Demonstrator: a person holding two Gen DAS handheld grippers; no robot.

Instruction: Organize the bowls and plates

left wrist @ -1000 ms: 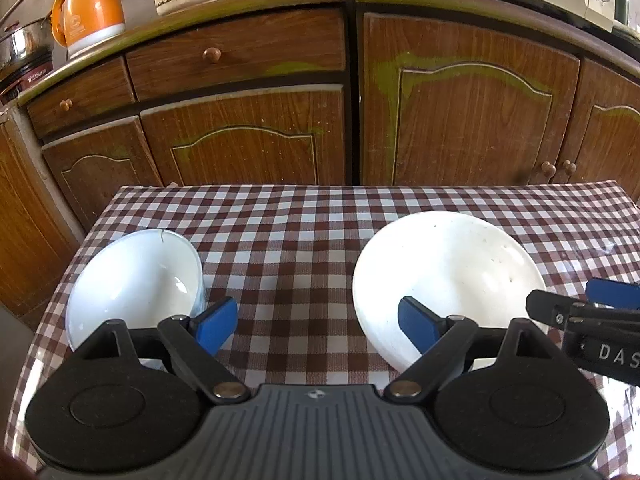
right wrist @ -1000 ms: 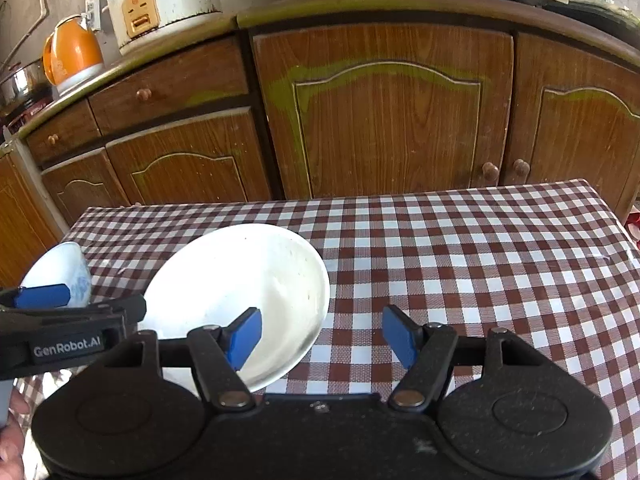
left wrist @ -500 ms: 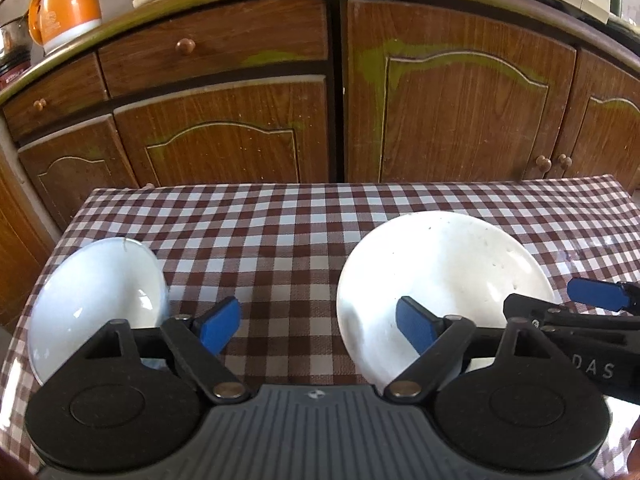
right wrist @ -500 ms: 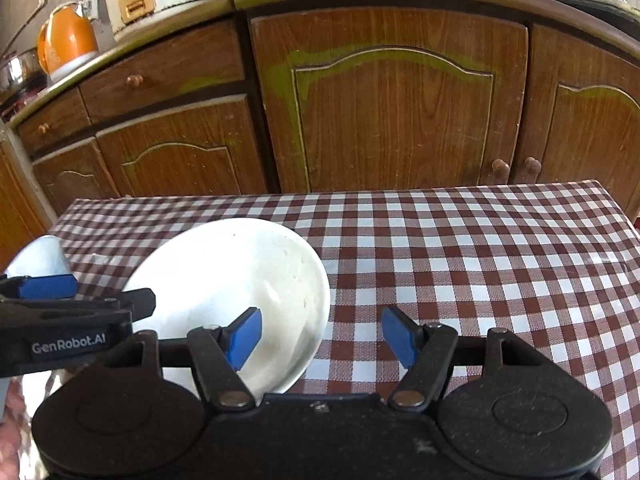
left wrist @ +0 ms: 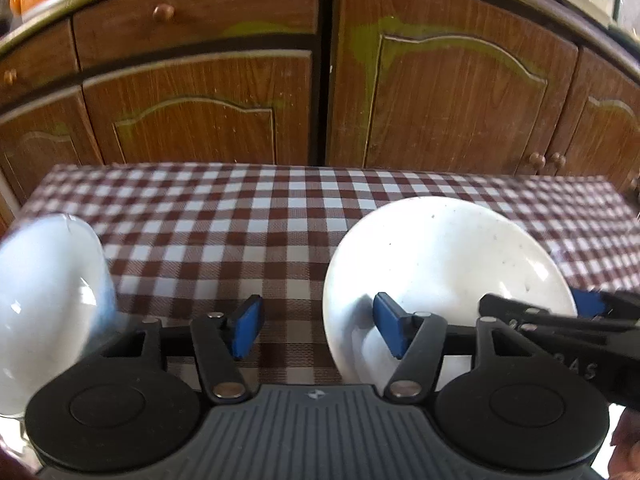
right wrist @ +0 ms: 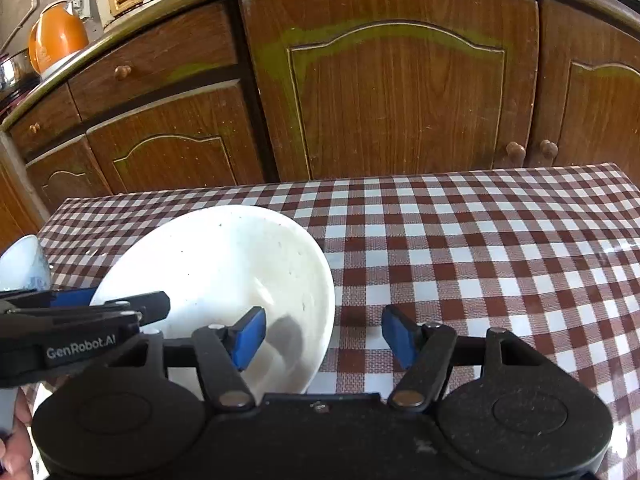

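Shallow white glazed plate (left wrist: 444, 264), faintly speckled, lying near the tabletop's (left wrist: 248, 216) front edge, mid-width; the glossy pale-blue ceramic bowl (left wrist: 44, 300) sits at the front left corner. Your left hand-held gripper (left wrist: 316, 328) has dropped closer and its jaws have just been closing, now straddling the plate's left rim, pads not yet pressing. Your right hand-held gripper (right wrist: 322, 338), released too, straddles the right rim, suggesting a two-sided lift is imminent. The brown-and-white checked cloth looks slick.

Both grippers' fingers (left wrist: 248, 330) (right wrist: 250, 338) apart
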